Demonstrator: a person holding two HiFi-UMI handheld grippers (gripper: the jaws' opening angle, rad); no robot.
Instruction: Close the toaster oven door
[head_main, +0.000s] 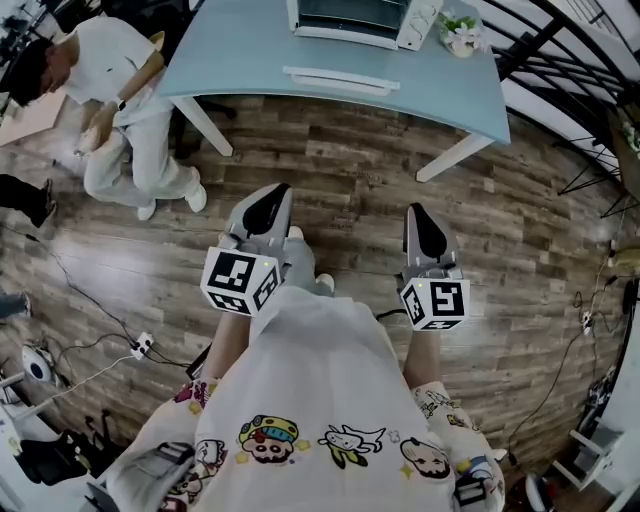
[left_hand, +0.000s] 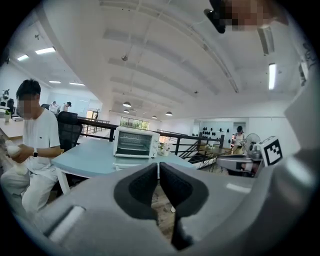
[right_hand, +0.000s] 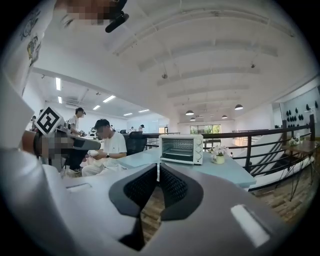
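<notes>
Left gripper (head_main: 270, 200) and right gripper (head_main: 420, 218) are clenched and empty. Ahead, the boxy white toaster oven (head_main: 350, 18) faces them, long axis crosswise, glass door (head_main: 340, 78) lowered flat.

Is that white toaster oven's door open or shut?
Open: the door lies folded down flat before the white toaster oven.

Your right gripper (right_hand: 158, 169) has its fingers (right_hand: 142, 187) pressed together, with nothing between them. Past their tips you face the oven (right_hand: 181, 149), which stands on the pale blue desk (right_hand: 227, 172), well apart from the gripper. A small flower pot (right_hand: 218, 156) sits just right of the oven. A person (right_hand: 111, 149) in a white shirt sits at the desk's left end. A dark railing (right_hand: 265, 134) runs behind.
</notes>
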